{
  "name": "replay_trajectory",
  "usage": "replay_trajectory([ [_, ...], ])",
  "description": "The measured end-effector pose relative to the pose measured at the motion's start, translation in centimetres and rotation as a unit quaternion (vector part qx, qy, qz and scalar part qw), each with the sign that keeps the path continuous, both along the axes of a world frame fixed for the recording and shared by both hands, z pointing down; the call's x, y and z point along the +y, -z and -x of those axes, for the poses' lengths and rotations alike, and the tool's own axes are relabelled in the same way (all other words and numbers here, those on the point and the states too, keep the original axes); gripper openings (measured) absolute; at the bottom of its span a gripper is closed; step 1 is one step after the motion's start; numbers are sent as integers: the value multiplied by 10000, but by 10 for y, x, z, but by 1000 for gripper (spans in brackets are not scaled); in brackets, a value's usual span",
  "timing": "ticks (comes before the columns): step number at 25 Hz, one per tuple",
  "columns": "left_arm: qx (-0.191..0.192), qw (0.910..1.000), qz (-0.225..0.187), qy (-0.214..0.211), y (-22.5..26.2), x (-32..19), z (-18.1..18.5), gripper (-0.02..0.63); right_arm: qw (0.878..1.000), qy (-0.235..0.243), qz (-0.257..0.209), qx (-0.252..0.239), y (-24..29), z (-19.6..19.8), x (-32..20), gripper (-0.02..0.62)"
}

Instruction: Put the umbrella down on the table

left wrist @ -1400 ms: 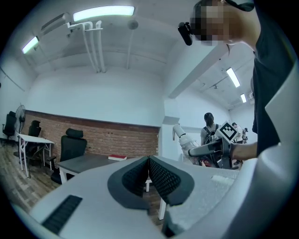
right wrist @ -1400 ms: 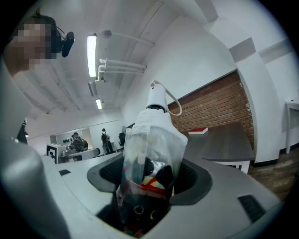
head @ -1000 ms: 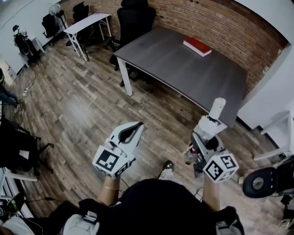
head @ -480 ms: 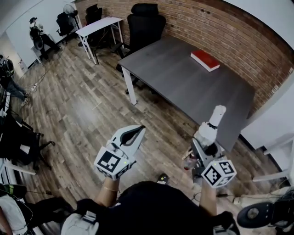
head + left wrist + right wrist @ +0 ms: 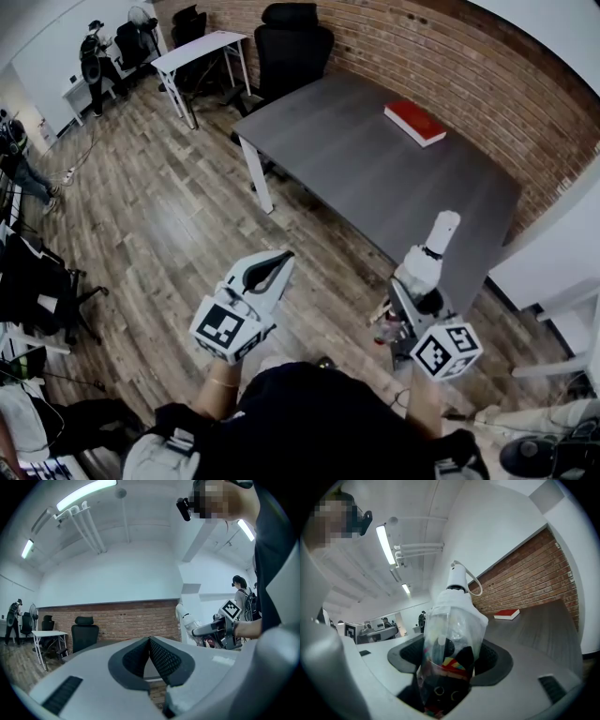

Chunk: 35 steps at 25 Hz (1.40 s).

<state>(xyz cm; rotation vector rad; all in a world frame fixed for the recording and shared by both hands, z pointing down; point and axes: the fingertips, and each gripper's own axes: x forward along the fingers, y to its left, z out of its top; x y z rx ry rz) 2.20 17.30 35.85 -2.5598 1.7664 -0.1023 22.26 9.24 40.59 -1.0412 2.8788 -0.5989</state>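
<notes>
The left gripper [image 5: 280, 256] is held over the wooden floor [image 5: 178, 216], its fingers [image 5: 161, 657] pressed together with nothing between them. Ahead of these fingertips and a little to their right stands the grey surface [image 5: 366, 159], with a black office chair [image 5: 295, 47] at its far side.

The right gripper [image 5: 411, 298] has its fingers [image 5: 494, 658] clamped on the umbrella [image 5: 424, 266], one pad on each side of the folded canopy, which sits in a clear plastic sleeve [image 5: 440, 634]. The umbrella's long axis runs in line with the fingers: the dark, striped canopy end lies back between the pads, and the white handle [image 5: 443, 228] with its wrist loop sticks out past the fingertips, aimed at the surface's near edge. The handle tip seems to reach that edge, though the steep head view does not settle whether it is over the surface. Nothing of the umbrella rests on the surface. Far beyond the fingertips, near the brick wall, a red book [image 5: 414, 123] lies flat on it.
</notes>
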Motion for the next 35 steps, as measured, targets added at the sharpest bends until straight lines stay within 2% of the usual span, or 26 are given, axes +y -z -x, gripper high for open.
replay_trajectory([
  [10, 45, 9999, 74, -87, -18, -39, 9, 3, 9997, -125, 178, 92, -18, 4, -33, 287],
  [19, 98, 9982, 1, -594, -10, -134, 15, 3, 9990, -425, 107, 48, -8, 16, -102, 287],
  [30, 243, 9973, -26, -696, -17, -223, 79, 3, 9984, -531, 113, 150, -11, 81, -183, 287],
  [35, 249, 9961, 99, -840, -31, -258, 88, 3, 9969, -708, 234, 244, -21, 88, -215, 287],
])
